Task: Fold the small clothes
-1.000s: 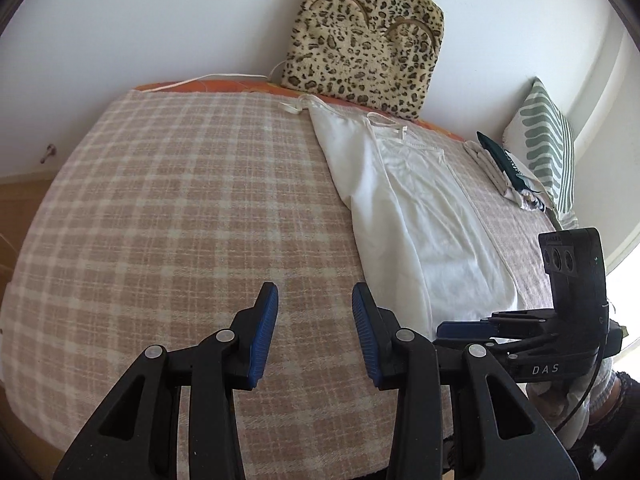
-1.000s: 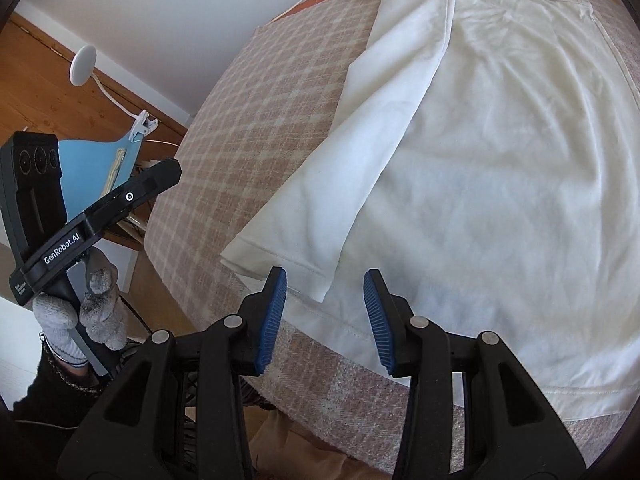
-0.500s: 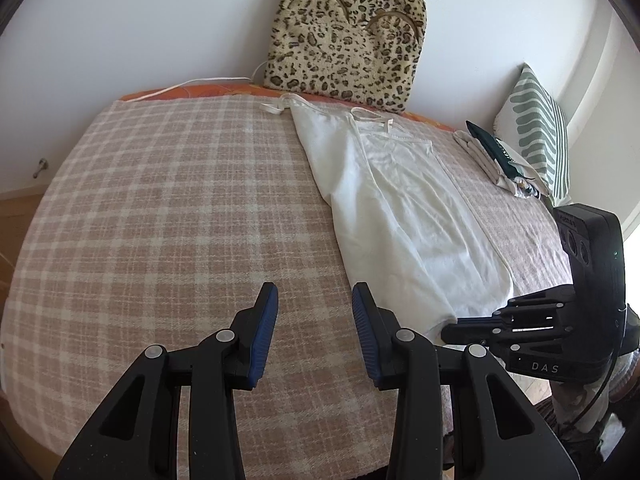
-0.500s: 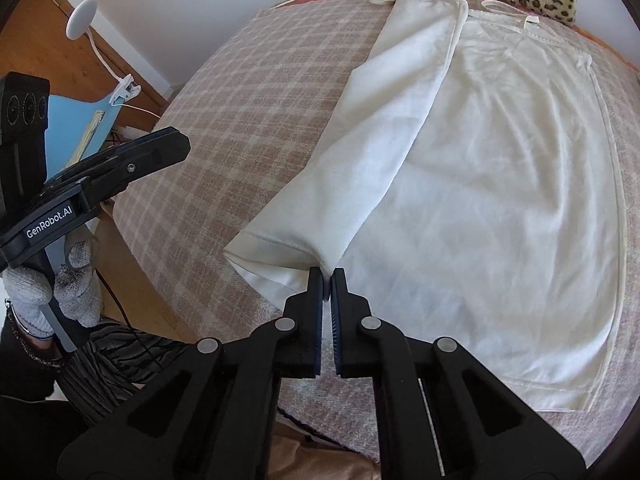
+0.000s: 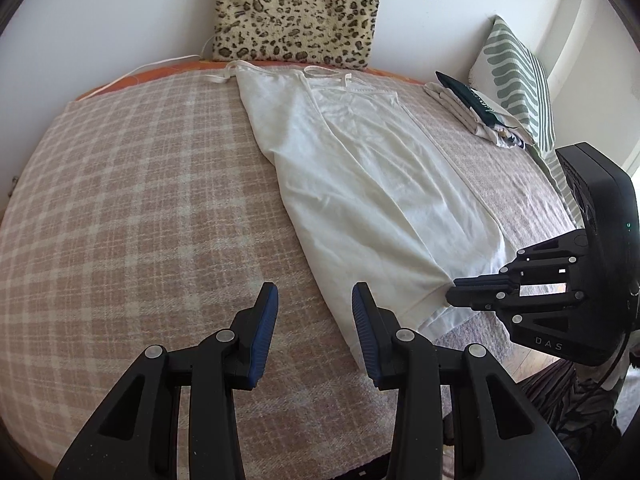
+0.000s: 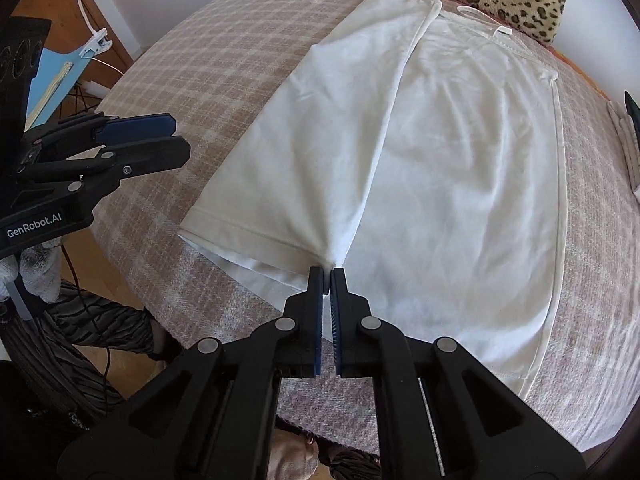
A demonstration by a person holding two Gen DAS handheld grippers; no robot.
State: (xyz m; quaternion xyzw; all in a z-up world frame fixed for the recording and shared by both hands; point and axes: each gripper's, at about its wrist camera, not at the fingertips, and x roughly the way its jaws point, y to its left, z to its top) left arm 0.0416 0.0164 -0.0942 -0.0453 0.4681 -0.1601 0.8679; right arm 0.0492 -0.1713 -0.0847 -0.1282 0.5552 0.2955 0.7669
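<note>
A white strappy top (image 5: 360, 184) lies lengthwise on the pink checked blanket (image 5: 140, 208), its left side folded over the middle. In the right wrist view the top (image 6: 460, 168) fills the centre. My right gripper (image 6: 328, 274) is shut on the hem corner of the folded flap at the near edge; it also shows in the left wrist view (image 5: 460, 294). My left gripper (image 5: 314, 312) is open and empty, hovering above the blanket just left of the hem; it shows at the left of the right wrist view (image 6: 176, 138).
A leopard-print cushion (image 5: 296, 12) leans on the wall at the bed's far end. A stack of folded clothes (image 5: 472, 108) and a green striped pillow (image 5: 520, 76) lie at the far right. A blue board and a lamp clip (image 6: 96, 44) stand beside the bed.
My right gripper has shut on the hem corner of the folded flap and now pulls it taut. My left gripper stayed open and drifted closer over the blanket.
</note>
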